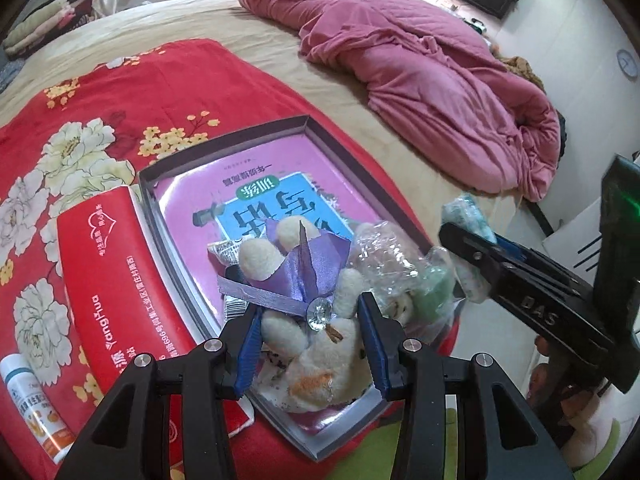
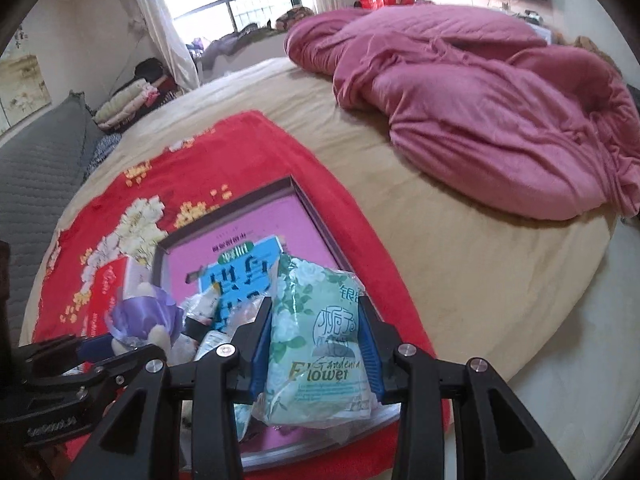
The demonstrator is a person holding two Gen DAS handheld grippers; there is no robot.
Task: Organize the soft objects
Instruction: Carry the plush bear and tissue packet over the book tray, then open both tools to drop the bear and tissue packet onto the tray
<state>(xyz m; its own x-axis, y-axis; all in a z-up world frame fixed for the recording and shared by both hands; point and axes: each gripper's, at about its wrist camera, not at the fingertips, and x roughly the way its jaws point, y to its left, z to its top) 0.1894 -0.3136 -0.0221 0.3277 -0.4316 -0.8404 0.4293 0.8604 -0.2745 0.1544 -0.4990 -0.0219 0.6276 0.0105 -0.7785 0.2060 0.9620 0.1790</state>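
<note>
The pale green plastic tissue packet point(image 2: 320, 336) printed with white flowers carries "Gardenia Flower" in Latin letters below a large Chinese character in a rounded frame; its smaller print is too fine to read. The flat red cardboard box point(image 1: 116, 276) shows the word "Yanghua" and the number "696" within a line of white Chinese print. The black gripper point(image 1: 476, 256) seen from the side bears raised letters "DAS". The pink booklet with a blue panel point(image 1: 260, 196) has large Chinese characters, upside down.
</note>
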